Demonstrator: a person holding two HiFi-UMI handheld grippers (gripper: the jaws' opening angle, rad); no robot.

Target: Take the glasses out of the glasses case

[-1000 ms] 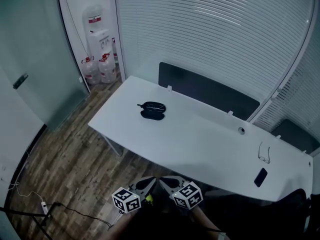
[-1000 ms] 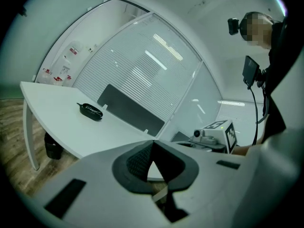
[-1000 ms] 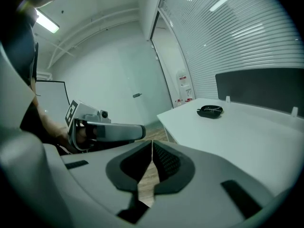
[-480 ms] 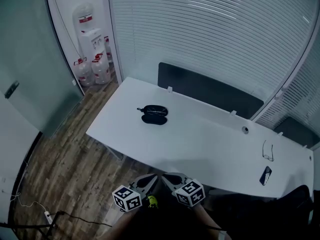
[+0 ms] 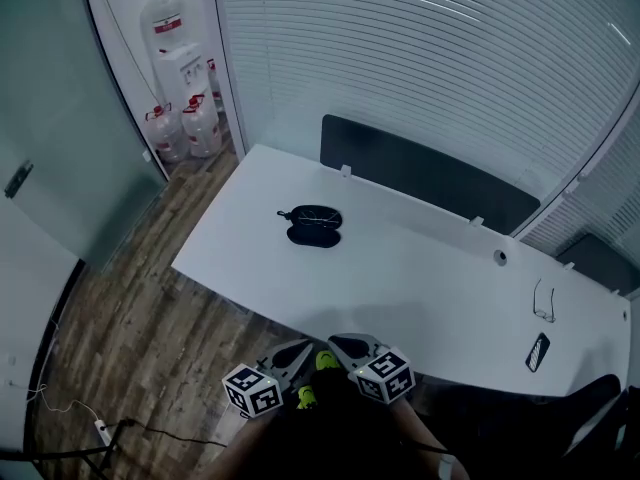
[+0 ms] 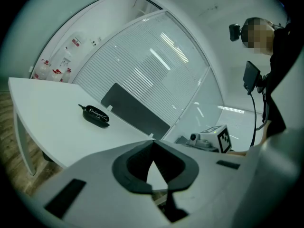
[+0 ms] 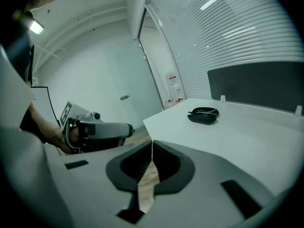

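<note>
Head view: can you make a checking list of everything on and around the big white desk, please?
Surface: white desk, mostly bare.
Job's things: glasses case lying open, glasses inside it.
Clutter: loose spectacles and dark phone at the desk's right end.
Grippers: left gripper and right gripper both shut, empty, held off the desk's near edge.
Cables: black cable and power strip on the floor.
Surroundings: water dispenser, spare bottles, blinds, wooden floor.

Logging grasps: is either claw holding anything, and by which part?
Nothing is held. The left claw and right claw are shut empty; the glasses case lies on the table.
</note>
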